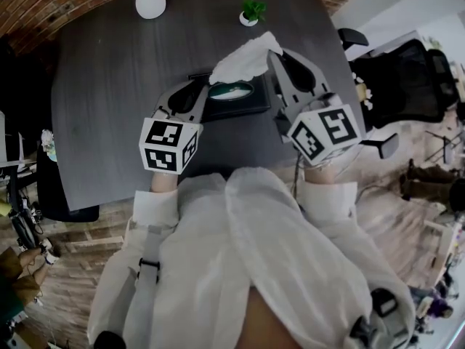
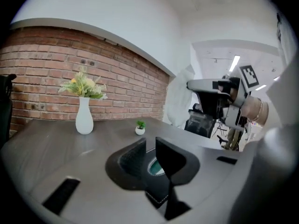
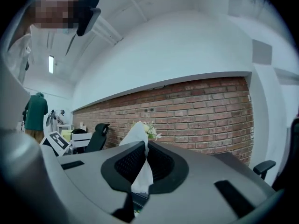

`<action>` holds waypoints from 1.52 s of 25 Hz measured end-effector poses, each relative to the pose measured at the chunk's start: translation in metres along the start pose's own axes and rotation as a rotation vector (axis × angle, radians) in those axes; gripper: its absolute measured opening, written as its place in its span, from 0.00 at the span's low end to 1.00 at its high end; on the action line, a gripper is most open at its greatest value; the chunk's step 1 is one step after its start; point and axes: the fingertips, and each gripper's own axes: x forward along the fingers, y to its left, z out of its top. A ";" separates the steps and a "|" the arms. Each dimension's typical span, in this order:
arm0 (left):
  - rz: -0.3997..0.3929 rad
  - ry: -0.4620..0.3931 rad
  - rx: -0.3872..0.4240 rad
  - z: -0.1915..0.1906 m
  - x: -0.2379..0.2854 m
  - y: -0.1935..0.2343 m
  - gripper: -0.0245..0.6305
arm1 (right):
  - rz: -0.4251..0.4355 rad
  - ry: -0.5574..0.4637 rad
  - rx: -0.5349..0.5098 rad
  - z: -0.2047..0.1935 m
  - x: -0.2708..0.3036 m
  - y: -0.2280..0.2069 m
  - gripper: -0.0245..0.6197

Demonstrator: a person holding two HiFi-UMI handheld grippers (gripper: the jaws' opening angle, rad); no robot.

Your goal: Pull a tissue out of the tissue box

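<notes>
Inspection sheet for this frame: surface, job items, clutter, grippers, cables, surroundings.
Surface: dark grey table, matte top.
Job's things: black tissue box lies flat, oval opening facing up. White tissue is held above it; cannot tell whether its lower end is out of the opening.
Clutter: white vase with flowers and small potted plant at the far edge, apart from the box.
Grippers: right gripper shut on the tissue. Left gripper has its jaws apart with nothing between them, by the box's left end.
Cables: nothing seen.
Surroundings: brick wall, office chairs, a person standing far off.
</notes>
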 end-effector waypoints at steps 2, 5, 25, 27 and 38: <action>0.007 -0.048 -0.009 0.016 -0.006 -0.003 0.14 | -0.003 -0.021 0.009 0.004 -0.005 -0.003 0.06; 0.020 -0.100 -0.036 0.033 -0.015 -0.006 0.13 | -0.017 -0.051 0.016 0.008 -0.012 -0.006 0.06; 0.021 -0.237 -0.052 0.083 -0.029 -0.039 0.04 | 0.090 -0.029 0.133 -0.010 -0.032 -0.014 0.06; 0.022 -0.222 -0.045 0.082 -0.028 -0.041 0.04 | 0.101 -0.025 0.144 -0.013 -0.033 -0.014 0.06; 0.017 -0.182 -0.054 0.075 -0.022 -0.040 0.04 | 0.164 0.000 0.169 -0.026 -0.026 -0.002 0.06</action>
